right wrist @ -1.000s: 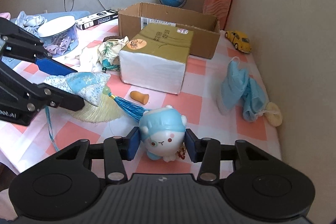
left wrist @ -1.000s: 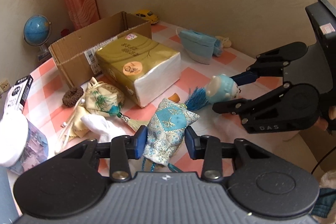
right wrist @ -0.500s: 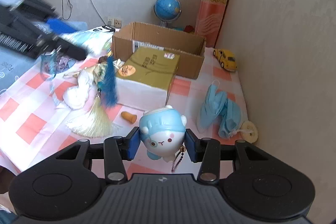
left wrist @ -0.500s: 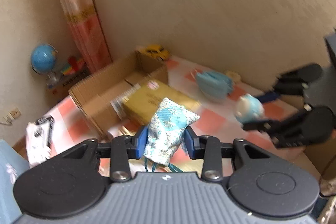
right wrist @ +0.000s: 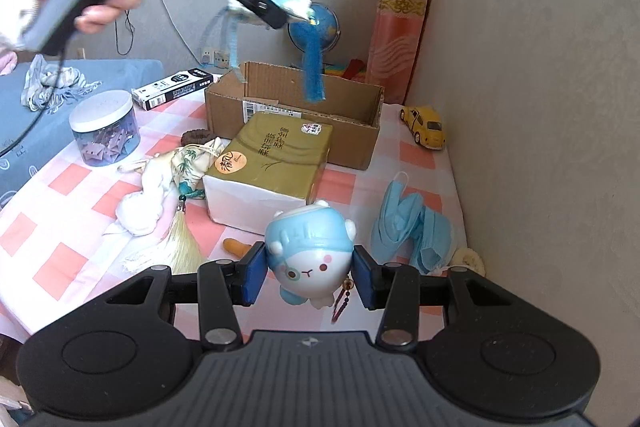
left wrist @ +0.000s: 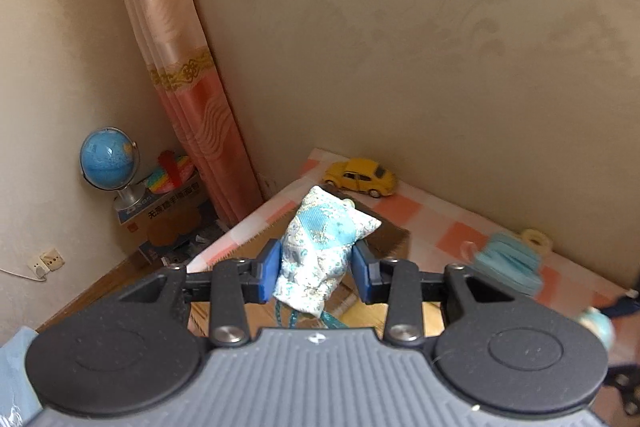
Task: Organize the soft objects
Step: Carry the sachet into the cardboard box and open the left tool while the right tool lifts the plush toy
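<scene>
My left gripper (left wrist: pixel 316 269) is shut on a blue embroidered sachet (left wrist: pixel 320 247). In the right wrist view that gripper (right wrist: pixel 294 11) hangs high above the open cardboard box (right wrist: pixel 296 115), and the sachet's blue tassel (right wrist: pixel 312 67) dangles over the box. My right gripper (right wrist: pixel 308 275) is shut on a round blue-and-white plush toy (right wrist: pixel 310 251), held above the checked tablecloth (right wrist: pixel 72 211) near its front edge. A white sachet with a cream tassel (right wrist: pixel 176 187) and a white cloth (right wrist: pixel 140 207) lie at the left.
A gold tissue pack (right wrist: pixel 276 163) sits in front of the box. Blue face masks (right wrist: pixel 412 223) and a yellow toy car (right wrist: pixel 424 127) lie along the wall at the right. A lidded jar (right wrist: pixel 105 127), a black carton (right wrist: pixel 176 93), a brown hair tie (right wrist: pixel 196 137) and a globe (right wrist: pixel 320 27) stand behind.
My left gripper has lifted the blue sachet off the table and carried it up and towards the cardboard box. My right gripper has risen a little with the plush toy.
</scene>
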Tool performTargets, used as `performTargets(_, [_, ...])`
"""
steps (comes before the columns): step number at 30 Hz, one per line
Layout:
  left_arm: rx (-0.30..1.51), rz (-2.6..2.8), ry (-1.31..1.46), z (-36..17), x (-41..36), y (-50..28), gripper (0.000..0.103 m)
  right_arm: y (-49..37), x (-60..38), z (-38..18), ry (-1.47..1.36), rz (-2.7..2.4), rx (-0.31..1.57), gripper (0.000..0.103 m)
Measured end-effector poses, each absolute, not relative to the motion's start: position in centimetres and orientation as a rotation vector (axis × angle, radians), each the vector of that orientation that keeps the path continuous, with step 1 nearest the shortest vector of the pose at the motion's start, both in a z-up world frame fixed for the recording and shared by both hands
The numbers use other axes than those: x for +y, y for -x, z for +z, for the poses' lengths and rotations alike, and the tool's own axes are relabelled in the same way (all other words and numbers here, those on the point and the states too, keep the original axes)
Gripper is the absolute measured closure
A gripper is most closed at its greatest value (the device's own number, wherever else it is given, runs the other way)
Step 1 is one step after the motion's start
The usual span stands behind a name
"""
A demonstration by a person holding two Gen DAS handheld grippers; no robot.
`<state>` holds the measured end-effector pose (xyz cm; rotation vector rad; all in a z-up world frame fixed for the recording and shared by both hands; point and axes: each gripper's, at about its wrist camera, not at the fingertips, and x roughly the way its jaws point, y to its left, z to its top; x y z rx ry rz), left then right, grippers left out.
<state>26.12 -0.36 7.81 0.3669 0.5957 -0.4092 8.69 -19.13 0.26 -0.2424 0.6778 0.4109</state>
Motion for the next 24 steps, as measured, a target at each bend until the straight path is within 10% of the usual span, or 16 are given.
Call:
performTargets(9, [0.647, -0.397, -0.401, 4.1, -3.5, -32.4, 0.066, -9.6, -20.3, -0.2, 0.206, 0.379, 0.693, 0.053])
performTargets(13, [0.638, -0.372, -0.393, 2.6, -4.8, -33.9, 0.025, -9.8, -20.9, -0.4, 0.195, 0.363, 0.701, 0.053])
performTargets(24, [0.673, -0.377, -0.298, 2.9, -2.9, -29.8, 0.013, -10.1, -21.1, -0.3, 0.197, 0.357, 0.707, 0.053])
